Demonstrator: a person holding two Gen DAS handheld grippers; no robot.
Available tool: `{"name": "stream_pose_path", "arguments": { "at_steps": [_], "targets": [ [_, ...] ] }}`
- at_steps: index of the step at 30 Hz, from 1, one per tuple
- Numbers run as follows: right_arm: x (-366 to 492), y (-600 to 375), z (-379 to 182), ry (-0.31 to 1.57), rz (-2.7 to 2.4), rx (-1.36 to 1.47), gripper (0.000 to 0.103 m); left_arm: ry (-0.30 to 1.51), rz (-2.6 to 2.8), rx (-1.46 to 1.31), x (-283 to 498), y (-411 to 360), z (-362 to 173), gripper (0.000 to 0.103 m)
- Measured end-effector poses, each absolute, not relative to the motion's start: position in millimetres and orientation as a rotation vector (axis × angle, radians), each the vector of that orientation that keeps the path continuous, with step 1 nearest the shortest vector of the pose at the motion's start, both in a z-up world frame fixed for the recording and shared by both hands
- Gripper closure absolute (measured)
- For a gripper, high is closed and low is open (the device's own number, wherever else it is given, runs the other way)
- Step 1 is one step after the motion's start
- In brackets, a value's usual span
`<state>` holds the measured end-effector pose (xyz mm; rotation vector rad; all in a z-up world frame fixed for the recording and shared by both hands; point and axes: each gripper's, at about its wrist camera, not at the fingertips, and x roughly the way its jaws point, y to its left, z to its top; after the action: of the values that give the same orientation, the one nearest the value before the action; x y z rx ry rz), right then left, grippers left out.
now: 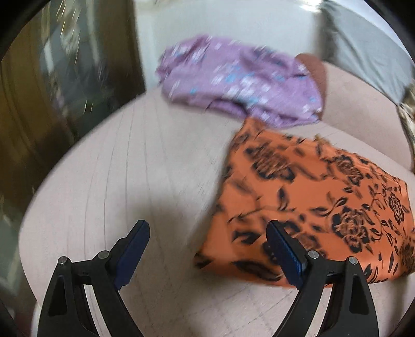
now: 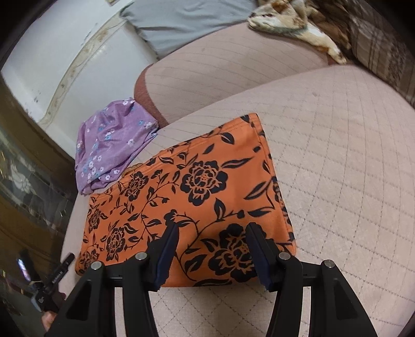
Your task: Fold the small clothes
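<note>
One orange garment [image 2: 186, 197]; one purple garment [image 2: 114, 145]; two tools, both agape

one orange floral garment [image 2: 197, 191], one purple floral garment [image 2: 114, 145], two tools [image 1: 207, 233] [image 2: 211, 233]

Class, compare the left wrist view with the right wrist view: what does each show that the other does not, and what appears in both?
Only the left wrist view shows the left gripper, its jaws open, above the bare pink quilted cover beside the orange cloth.

Only the right wrist view shows the right gripper, open over the near edge of the orange floral cloth, plus the brown patterned blanket far back.

Both show the orange floral cloth lying folded flat, the crumpled purple floral garment beyond it, the grey pillow and the quilted cover.
</note>
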<state>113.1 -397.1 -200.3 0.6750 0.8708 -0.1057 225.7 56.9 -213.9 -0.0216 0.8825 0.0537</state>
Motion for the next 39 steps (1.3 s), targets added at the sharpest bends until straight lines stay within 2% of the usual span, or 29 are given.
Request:
{"name": "stream_pose_path", "arguments": {
  "at_steps": [6, 9, 14, 18, 23, 26, 27, 29, 31, 32, 34, 35, 37, 39],
  "targets": [
    [96, -396, -234, 0.999, -0.016, 0.914, 0.045, 0.987, -0.001, -0.162, 219, 76, -230, 0.012],
    [85, -386, -252, 1.031, 0.031, 1.032, 0.045, 1.086, -0.102, -0.321, 214, 78, -243, 0.012],
    [83, -380, -275, 1.042, -0.001, 1.116, 0.045, 1.108, -0.209, -0.391, 212, 58, -246, 0.012],
    [91, -392, -286, 0.947, -0.020, 1.250, 0.038, 1.071, -0.216, -0.460, 229, 51, -251, 0.012],
    [99, -410, -304, 0.779, -0.031, 1.376, 0.037, 0.978, -0.255, -0.661, 248, 63, -260, 0.012],
    [106, -414, -305, 0.707, -0.024, 1.355, 0.037, 0.939, -0.279, -0.720, 251, 68, -262, 0.013],
    [107, -415, -304, 0.691, -0.033, 1.348, 0.037, 0.932, -0.281, -0.724, 251, 68, -262, 0.022],
    [113, -413, -301, 0.667, -0.053, 1.313, 0.037, 0.944, -0.286, -0.733, 256, 66, -267, 0.054],
    [120, -411, -297, 0.664, -0.067, 1.260, 0.038, 0.958, -0.263, -0.719, 258, 64, -272, 0.070],
    [123, -411, -296, 0.664, -0.075, 1.250, 0.042, 0.957, -0.251, -0.707, 259, 64, -272, 0.071],
    [124, -413, -297, 0.681, -0.102, 1.239, 0.067, 0.956, -0.247, -0.686, 260, 63, -271, 0.076],
    [125, -417, -303, 0.709, -0.128, 1.247, 0.085, 0.956, -0.248, -0.669, 260, 61, -269, 0.079],
    [125, -419, -306, 0.698, -0.124, 1.287, 0.087, 0.951, -0.245, -0.625, 260, 58, -266, 0.081],
    [125, -415, -292, 0.692, -0.145, 1.187, 0.088, 0.934, -0.249, -0.619, 257, 58, -260, 0.083]
  ]
}}
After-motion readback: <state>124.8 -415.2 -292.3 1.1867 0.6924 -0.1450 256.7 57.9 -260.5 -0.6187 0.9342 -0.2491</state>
